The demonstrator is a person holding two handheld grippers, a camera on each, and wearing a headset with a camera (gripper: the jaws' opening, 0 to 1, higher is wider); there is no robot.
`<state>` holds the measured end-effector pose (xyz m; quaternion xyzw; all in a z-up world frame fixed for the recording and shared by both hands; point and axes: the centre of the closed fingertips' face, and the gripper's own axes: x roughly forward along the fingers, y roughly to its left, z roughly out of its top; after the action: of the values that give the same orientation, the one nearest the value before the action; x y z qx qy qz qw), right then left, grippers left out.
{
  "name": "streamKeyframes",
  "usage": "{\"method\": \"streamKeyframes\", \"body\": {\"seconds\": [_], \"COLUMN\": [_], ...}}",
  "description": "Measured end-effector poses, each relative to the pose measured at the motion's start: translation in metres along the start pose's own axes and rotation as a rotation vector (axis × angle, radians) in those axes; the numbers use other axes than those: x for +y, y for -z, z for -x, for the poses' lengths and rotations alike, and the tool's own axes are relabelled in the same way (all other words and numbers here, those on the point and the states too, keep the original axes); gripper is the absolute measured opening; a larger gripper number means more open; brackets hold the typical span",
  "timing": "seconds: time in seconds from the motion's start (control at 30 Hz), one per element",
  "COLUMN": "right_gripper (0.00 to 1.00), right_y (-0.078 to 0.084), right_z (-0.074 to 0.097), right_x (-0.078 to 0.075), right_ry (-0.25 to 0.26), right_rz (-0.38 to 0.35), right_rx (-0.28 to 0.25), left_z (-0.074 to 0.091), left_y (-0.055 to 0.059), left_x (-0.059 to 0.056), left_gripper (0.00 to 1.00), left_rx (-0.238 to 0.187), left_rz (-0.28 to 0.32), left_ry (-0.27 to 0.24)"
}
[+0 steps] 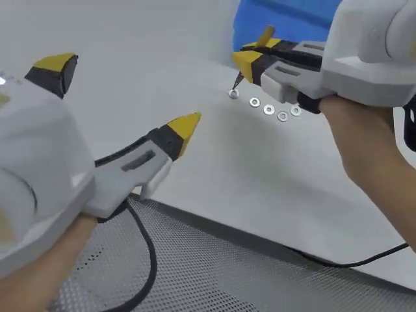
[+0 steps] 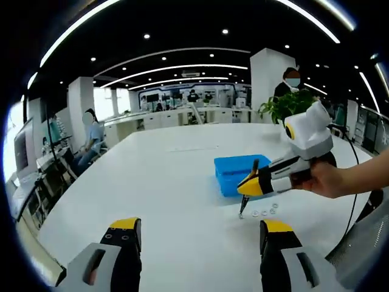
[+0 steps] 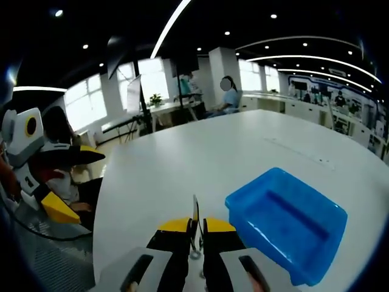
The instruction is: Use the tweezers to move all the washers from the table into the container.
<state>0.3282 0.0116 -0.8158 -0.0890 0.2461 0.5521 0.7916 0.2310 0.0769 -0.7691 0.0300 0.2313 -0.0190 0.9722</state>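
We see a white table (image 1: 214, 188). The right gripper (image 1: 253, 55) is clamped on the tweezers (image 1: 236, 82), whose tip points down at the end washer (image 1: 234, 94) of a short row of washers (image 1: 268, 109). Whether the tip touches it, we cannot tell. The container (image 1: 286, 19), a blue tray, sits just behind the row. The left gripper (image 1: 120, 96) hangs over the near edge with its jaws spread wide, carrying nothing.

We judge the risks as follows:
- The washers lie flat and thin, so the tip may skid and flick one away.
- A pinch off centre could let the washer drop on the way to the tray.
- The tweezers could twist in the jaws if pressed hard on the table.
- The neighbours lie close, so a sideways sweep may scatter them.

The left gripper view shows the tweezers (image 2: 243, 204) from the side, slanting down from the right gripper (image 2: 250, 184) to the table, with the container (image 2: 234, 164) behind. The right gripper view looks along the tweezers (image 3: 195, 210) pinched in the gripper (image 3: 196, 226), their tip hidden below. It also shows the inside of the container (image 3: 273, 176), which looks bare and blue.
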Motion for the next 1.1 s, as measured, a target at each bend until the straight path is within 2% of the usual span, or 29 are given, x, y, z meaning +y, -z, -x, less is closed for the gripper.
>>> {"method": "streamKeyframes", "body": {"seconds": [0.07,0.17,0.23,0.43,0.7,0.9,1.1], "right_gripper": [0.03,0.04,0.04,0.03,0.01,0.01,0.01], "right_y": [0.001,0.006,0.005,0.006,0.007,-0.006,-0.022], "right_z": [0.0,0.0,-0.002,-0.002,0.002,0.011,0.022], "right_x": [0.0,0.0,0.002,0.006,0.003,0.002,0.005], "right_ry": [0.009,0.004,-0.002,0.003,0.016,0.016,0.007], "right_rz": [0.027,0.025,0.017,0.068,0.094,0.064,0.073], "right_rx": [0.004,0.017,0.006,0.015,0.037,0.03,0.02], "left_z": [0.0,0.0,0.0,0.001,0.003,0.004,0.004], "left_y": [0.003,0.005,0.006,0.008,0.008,0.008,0.007], "left_x": [-0.002,-0.003,-0.005,-0.008,-0.008,-0.009,-0.01], "left_gripper": [0.81,0.8,0.8,0.8,0.8,0.8,0.8], "left_rx": [0.007,0.012,0.016,0.024,0.018,0.021,0.016], "left_rz": [0.004,0.012,0.012,-0.023,-0.027,-0.036,-0.031], "left_ry": [0.015,0.035,0.05,0.051,0.055,0.054,0.057]}}
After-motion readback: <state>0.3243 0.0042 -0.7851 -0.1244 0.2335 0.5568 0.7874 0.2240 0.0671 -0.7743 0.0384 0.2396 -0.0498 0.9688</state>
